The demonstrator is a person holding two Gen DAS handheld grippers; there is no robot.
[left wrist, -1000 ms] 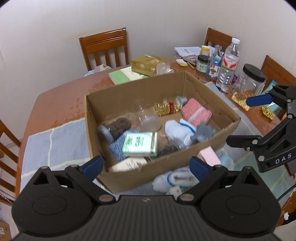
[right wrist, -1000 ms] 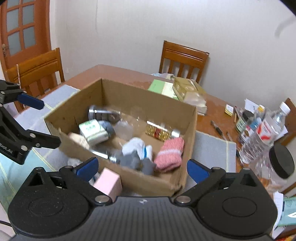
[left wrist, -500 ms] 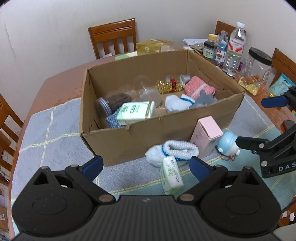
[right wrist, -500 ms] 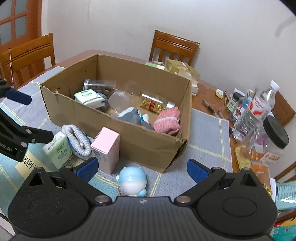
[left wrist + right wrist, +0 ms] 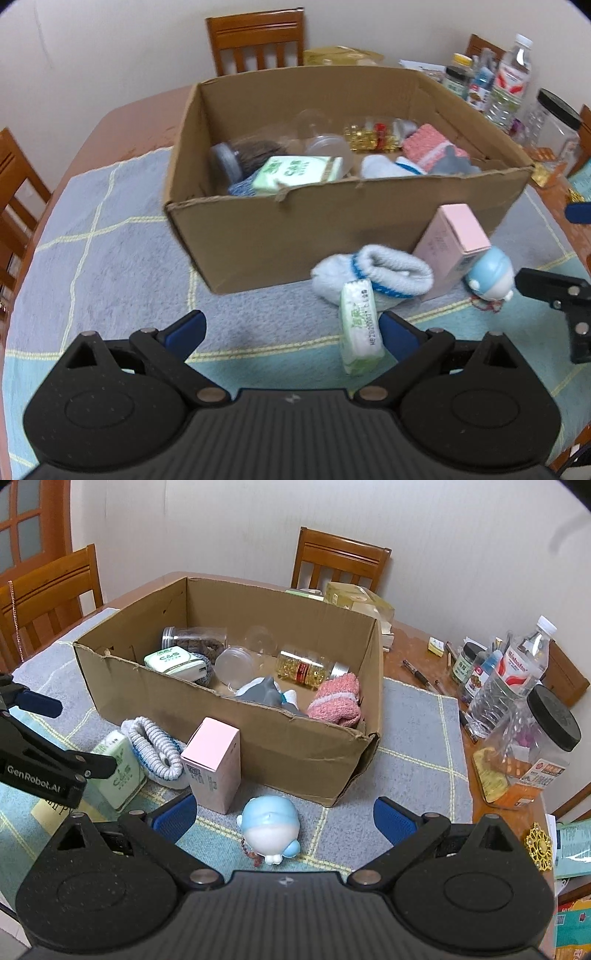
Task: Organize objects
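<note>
An open cardboard box [image 5: 258,236] [image 5: 314,753] on the mat holds jars, a green tissue pack, socks and a grey toy. In front of it lie a white-and-blue sock [image 5: 373,273] [image 5: 155,746], a green tissue pack [image 5: 358,325] [image 5: 120,771], a pink box [image 5: 450,243] [image 5: 214,764] and a blue round toy [image 5: 489,277] [image 5: 269,823]. My left gripper [image 5: 291,332] is open and empty, low over the mat, with the tissue pack by its right finger. My right gripper [image 5: 282,819] is open and empty, with the blue toy between its fingers' line.
A grey-and-teal checked mat [image 5: 110,258] covers the wooden table. Bottles and jars [image 5: 517,686] crowd the right side, with a black-lidded jar [image 5: 539,734]. Wooden chairs [image 5: 258,40] stand around. A yellow box [image 5: 354,594] lies behind the cardboard box.
Both grippers have pulled back and dropped lower toward the mat. The objects in front of the box have come into full view and look nearer. Both stay open and empty.
</note>
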